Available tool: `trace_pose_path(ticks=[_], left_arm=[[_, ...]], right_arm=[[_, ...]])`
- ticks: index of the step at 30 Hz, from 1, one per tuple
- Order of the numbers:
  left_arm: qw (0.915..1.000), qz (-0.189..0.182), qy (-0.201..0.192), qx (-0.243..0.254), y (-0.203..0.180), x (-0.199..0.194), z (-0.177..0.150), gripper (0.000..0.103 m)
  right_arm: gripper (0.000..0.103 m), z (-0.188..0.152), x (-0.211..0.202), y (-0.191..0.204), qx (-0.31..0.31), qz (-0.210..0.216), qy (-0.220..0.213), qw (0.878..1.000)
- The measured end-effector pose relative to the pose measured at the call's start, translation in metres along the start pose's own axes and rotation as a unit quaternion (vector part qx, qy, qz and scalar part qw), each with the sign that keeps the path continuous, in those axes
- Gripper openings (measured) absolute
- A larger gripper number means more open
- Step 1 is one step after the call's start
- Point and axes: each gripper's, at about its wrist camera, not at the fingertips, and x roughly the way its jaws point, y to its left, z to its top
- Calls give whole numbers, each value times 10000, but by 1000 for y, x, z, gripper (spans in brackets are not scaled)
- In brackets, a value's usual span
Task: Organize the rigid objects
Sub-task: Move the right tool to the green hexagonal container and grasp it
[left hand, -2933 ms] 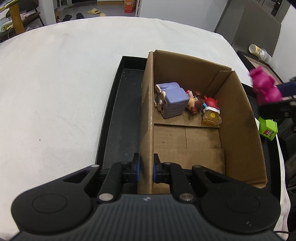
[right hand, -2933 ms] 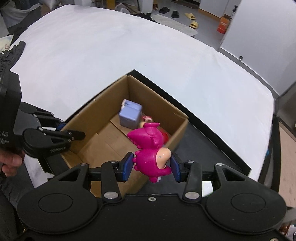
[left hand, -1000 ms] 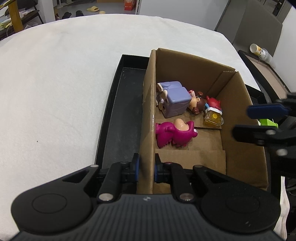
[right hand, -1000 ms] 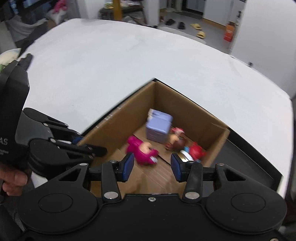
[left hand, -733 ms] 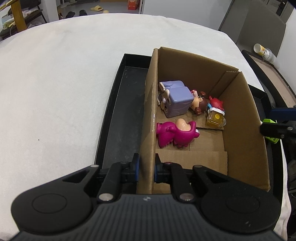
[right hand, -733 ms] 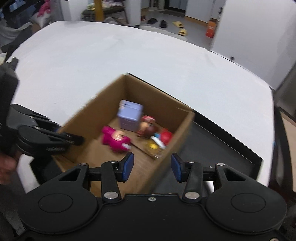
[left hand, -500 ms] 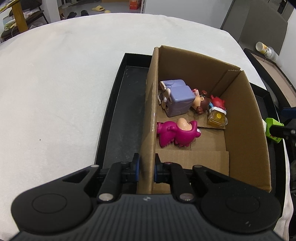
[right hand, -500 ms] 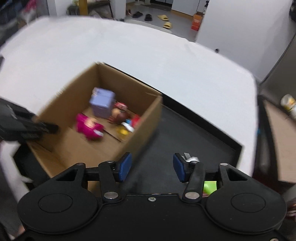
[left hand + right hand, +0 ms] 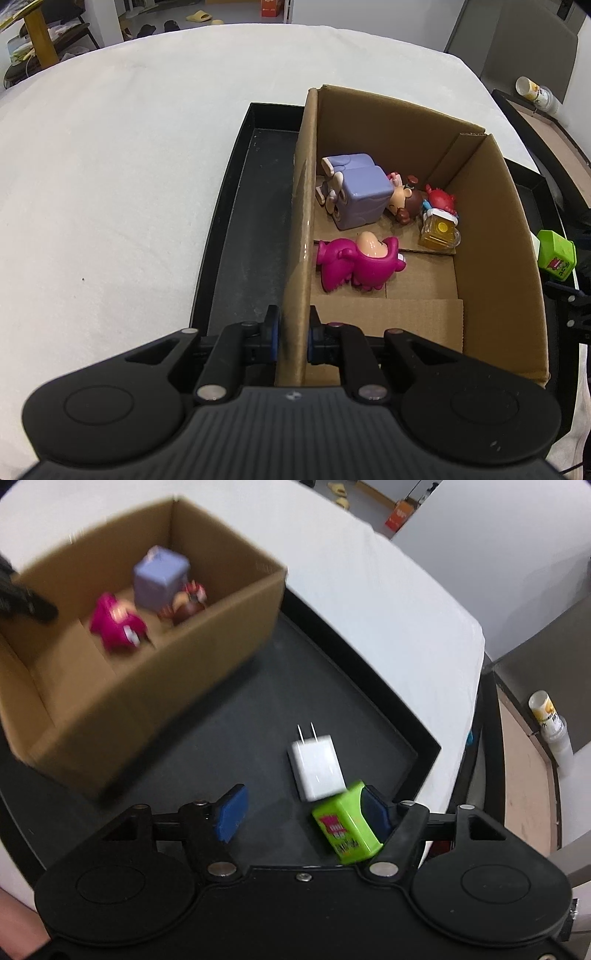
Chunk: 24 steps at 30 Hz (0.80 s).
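Right wrist view: with the pink toy (image 9: pixel 116 626) now dropped in the cardboard box (image 9: pixel 207 653), the right gripper (image 9: pixel 301 814) has swung over, jaws opening around the green block (image 9: pixel 345 825), while the left gripper (image 9: pixel 291 338) pinches the box wall.

Even indoor light fills both views, and shadows are soft. The left wrist picture is sharp; a glare streak runs down the cardboard box (image 9: pixel 301 236) wall. The right wrist picture is motion-blurred, worst upper left. Fisheye bends the white counter (image 9: pixel 129 147) edges.
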Motion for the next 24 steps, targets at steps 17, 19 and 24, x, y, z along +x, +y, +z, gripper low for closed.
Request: trace_pose_path(ticks=[17,19,24], left_arm=[[10000,9,96,-2,0,5,-1,12],[10000,-2,96,-4,0,6,-1,12],[9999,-5,100,3,1,6,-1,12]], right_arm=[[71,-9,41,-4,-701,-426,236,9964],[69,-7,42,-4,-720,-441,249,9961],[64,-6,50,-5,-876,-541,374,9940]])
